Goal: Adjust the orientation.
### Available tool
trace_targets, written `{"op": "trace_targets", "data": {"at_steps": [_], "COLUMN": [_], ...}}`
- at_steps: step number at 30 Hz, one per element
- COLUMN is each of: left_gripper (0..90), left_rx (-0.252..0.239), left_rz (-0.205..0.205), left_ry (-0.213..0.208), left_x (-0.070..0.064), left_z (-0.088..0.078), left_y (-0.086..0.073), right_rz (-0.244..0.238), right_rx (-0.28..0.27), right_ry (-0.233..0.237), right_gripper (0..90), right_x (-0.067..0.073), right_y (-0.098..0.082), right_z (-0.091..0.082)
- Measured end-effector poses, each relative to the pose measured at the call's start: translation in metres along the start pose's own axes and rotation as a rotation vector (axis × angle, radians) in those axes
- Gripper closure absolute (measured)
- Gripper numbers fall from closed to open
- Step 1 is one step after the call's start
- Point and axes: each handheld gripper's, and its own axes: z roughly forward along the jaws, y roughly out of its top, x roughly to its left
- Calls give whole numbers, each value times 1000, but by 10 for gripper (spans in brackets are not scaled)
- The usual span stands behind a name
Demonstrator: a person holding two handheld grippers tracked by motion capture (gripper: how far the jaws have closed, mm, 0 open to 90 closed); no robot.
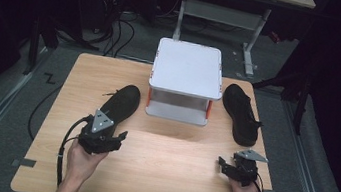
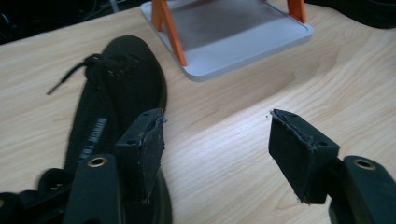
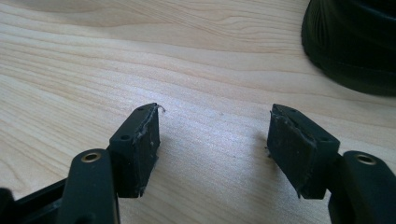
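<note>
High view first, from the left edge of the table (image 1: 47, 169) across: the left gripper (image 1: 120, 137) sits in the person's left hand (image 1: 80, 159) just at the heel of the left shoe (image 1: 121, 103), a black lace-up lying flat with its toe aimed at the white two-level stand (image 1: 187, 68). Its jaws stand released, wide apart, with nothing between the pads; in the left gripper view one pad (image 2: 152, 149) hangs over the shoe's (image 2: 112, 98) heel end and the other over bare wood, so the shoe is beside the opening rather than in it. That placement reads as a grasp being lined up on the heel, probably to carry the shoe to the stand's (image 2: 233, 42) lower shelf between the orange posts. Right of the stand lies the right shoe (image 1: 240, 113), also flat, toe pointing away from the person. The right gripper (image 1: 222, 163) waits low over the table near that shoe's heel, likewise released and empty; the right gripper view shows only wood between its fingers (image 3: 140, 144), with the shoe's (image 3: 355, 42) ribbed sole off at the upper right, apart from them.
</note>
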Motion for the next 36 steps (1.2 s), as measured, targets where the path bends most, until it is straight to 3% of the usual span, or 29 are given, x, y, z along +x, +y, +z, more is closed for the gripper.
{"op": "trace_targets", "data": {"at_steps": [6, 14, 19, 22, 28, 33, 35, 36], "left_gripper": [351, 349, 367, 366, 381, 440, 446, 454], "left_rx": [-16, 0, -13, 7, 69, 52, 52, 73], "left_rz": [-3, 1, 1, 18, 5, -28, -12, 51], "left_ry": [38, 98, 98, 118, 151, 130, 129, 138], "left_x": [15, 36, 43, 47, 63, 71, 71, 68], "left_z": [1, 11, 18, 28, 39, 40, 44, 48], "left_y": [11, 8, 7, 2, -16, -21, -23, -31], "right_rz": [0, 0, 0, 0, 0, 0, 0, 0], "right_rx": [0, 1, 0, 0, 0, 0, 0, 0], "right_ry": [0, 2, 0, 0, 0, 0, 0, 0], "right_gripper": [345, 345, 345, 344, 344, 344, 344, 344], "right_x": [0, 0, 0, 0, 0, 0, 0, 0], "right_y": [0, 0, 0, 0, 0, 0, 0, 0], "right_z": [0, 0, 0, 0, 0, 0, 0, 0]}}
